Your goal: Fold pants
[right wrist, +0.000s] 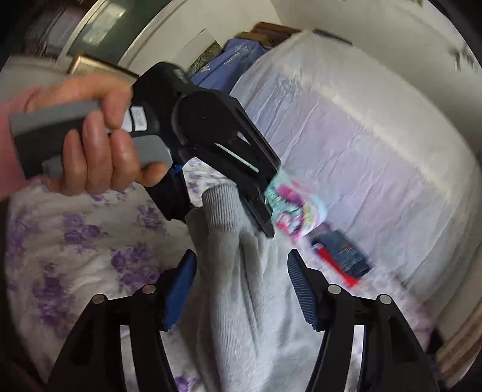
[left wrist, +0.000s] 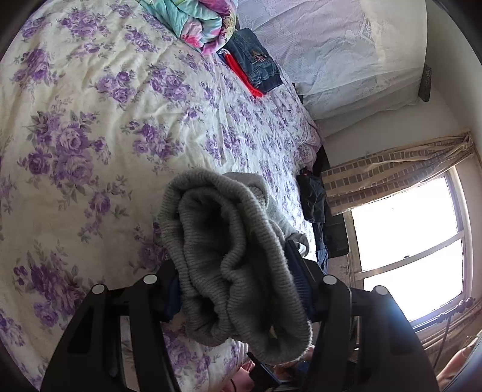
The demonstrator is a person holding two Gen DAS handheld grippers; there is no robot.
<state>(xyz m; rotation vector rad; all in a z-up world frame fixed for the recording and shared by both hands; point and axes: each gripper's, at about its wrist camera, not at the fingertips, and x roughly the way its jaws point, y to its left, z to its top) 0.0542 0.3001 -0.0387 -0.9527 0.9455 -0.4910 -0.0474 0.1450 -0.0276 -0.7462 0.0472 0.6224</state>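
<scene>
Grey knit pants [left wrist: 229,241] hang bunched in my left gripper [left wrist: 232,256], whose pads press on the ribbed band, above the floral bedsheet [left wrist: 90,120]. In the right wrist view a hand [right wrist: 96,150] holds the left gripper [right wrist: 223,220], clamped on the ribbed end of the pants [right wrist: 241,301]. From there the grey fabric runs down between the pads of my right gripper [right wrist: 241,286]. Its jaws stand apart and the blue pads do not squeeze the cloth.
Folded jeans [left wrist: 256,63] on a red garment [left wrist: 247,81] lie near the head of the bed, beside a colourful bundled blanket [left wrist: 198,21]. A white lace-covered bolster [left wrist: 331,51] backs them. Dark clothes [left wrist: 314,196] sit at the bed's edge by the window [left wrist: 406,235].
</scene>
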